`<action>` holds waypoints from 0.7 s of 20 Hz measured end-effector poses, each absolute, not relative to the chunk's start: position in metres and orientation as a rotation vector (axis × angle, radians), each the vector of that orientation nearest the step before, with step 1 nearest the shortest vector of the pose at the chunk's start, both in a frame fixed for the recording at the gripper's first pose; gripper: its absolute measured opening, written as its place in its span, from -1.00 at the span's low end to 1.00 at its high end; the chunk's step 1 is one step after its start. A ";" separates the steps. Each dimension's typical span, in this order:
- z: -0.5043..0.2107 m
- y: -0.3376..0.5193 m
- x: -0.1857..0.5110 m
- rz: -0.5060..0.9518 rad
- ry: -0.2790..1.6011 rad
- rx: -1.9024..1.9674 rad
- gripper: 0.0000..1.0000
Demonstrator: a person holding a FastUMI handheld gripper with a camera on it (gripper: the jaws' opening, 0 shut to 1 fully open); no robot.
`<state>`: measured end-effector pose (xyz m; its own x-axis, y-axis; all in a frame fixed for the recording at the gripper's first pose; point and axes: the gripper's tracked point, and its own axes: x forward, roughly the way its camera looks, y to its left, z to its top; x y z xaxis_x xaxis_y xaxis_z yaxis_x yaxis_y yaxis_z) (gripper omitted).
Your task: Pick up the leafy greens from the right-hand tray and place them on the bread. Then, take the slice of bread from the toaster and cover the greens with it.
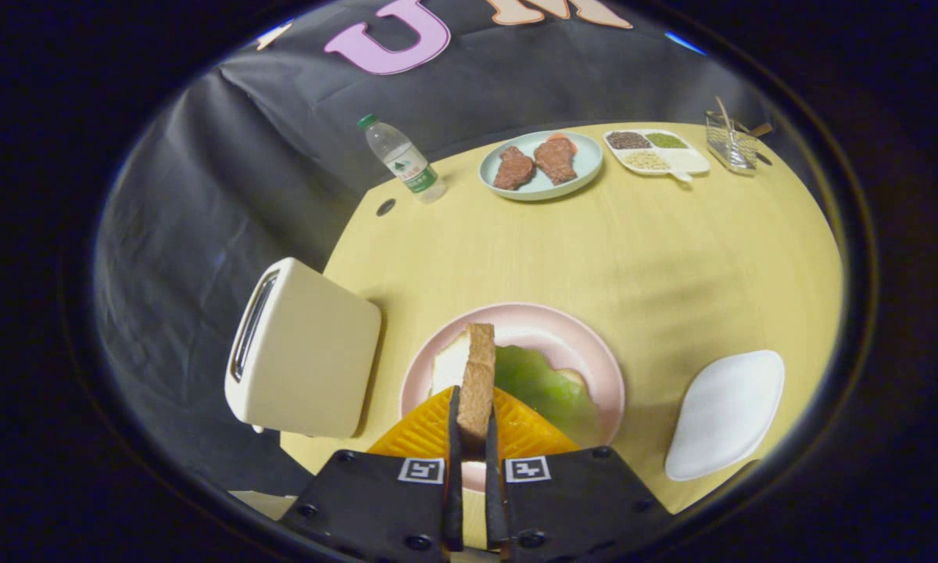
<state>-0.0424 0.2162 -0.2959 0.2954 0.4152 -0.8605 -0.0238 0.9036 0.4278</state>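
My gripper (473,418) is shut on a slice of bread (473,375), held on edge between the two fingers, brown crust up. It hangs above the pink plate (586,344). On that plate lie the leafy greens (543,383), just right of the held slice, with a bit of bread (574,378) peeking out from under them. The cream toaster (301,352) stands left of the plate, its slot facing left. The white tray (725,414) lies to the right of the plate, with nothing on it.
At the far side of the yellow table (633,250) stand a water bottle (402,160), a light blue plate with two brown meat pieces (539,164), a divided white dish of grains (656,151) and a clear holder with sticks (731,141). The table's edge runs just behind the toaster.
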 end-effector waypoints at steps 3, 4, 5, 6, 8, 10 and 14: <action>-0.308 0.204 -0.048 0.271 1.263 0.331 -0.52; -0.309 0.200 -0.049 0.265 1.267 0.313 -0.46; -0.310 0.198 -0.051 0.262 1.272 0.303 -0.46; -0.312 0.194 -0.052 0.258 1.275 0.288 -0.33; -0.316 0.185 -0.055 0.250 1.280 0.243 -0.06; -0.315 0.181 -0.059 0.258 1.278 0.228 0.21; -0.304 0.165 -0.057 0.264 1.244 0.227 0.75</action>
